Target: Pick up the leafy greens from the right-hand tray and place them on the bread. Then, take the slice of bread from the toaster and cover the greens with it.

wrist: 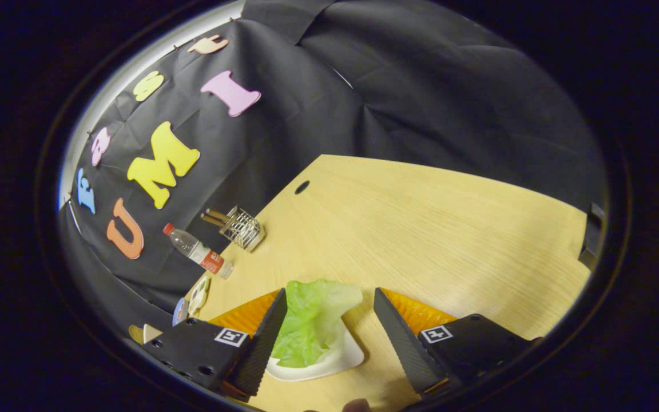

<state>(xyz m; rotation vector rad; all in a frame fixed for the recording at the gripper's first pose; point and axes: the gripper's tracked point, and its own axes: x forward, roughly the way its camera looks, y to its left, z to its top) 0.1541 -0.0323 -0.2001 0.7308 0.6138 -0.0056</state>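
Pale wood-grain table (421, 229); crinkled leafy greens (309, 320) on white tray (341, 357) between spread jaws

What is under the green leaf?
The leafy greens lie on a small white tray, which sits on the wooden table. The open gripper has its fingers on either side of the leaf. What lies directly beneath the leaf is covered.

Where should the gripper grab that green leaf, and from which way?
Probably the thick, ruffled middle of the leaf, coming straight on from where the open gripper sits now. The leaf lies loosely on the white tray, one finger beside it and the other apart. Its top edge curls up off the tray, so the fingers could close across the bunched folds, not the flat edge.
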